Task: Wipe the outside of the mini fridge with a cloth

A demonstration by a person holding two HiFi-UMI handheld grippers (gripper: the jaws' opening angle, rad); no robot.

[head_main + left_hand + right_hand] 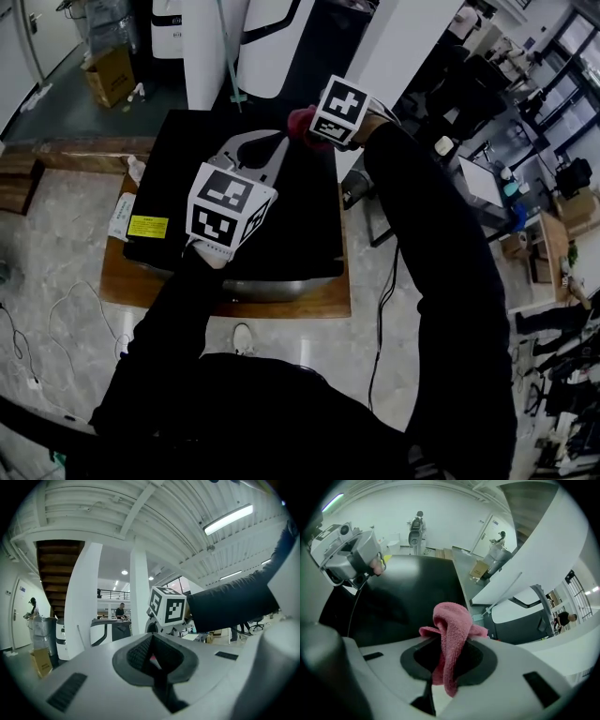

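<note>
The black mini fridge [183,173] stands on a wooden platform [314,302], seen from above. A pink cloth [301,121] bunches over the far edge of its top, pinched in my right gripper [309,125]. In the right gripper view the cloth [451,620] hangs folded between the shut jaws of the right gripper [452,640], just above the fridge's dark top [410,590]. My left gripper [277,142] hovers over the middle of the top, jaws together with nothing in them. It is tilted up, so the left gripper view shows the left gripper [151,640] against the ceiling.
A yellow label [147,226] sits on the fridge's left front. A white bottle [137,170] lies on the platform at left. White columns [211,47] and a cardboard box [110,75] stand behind. Desks [483,183] crowd the right. Cables trail over the floor [56,309].
</note>
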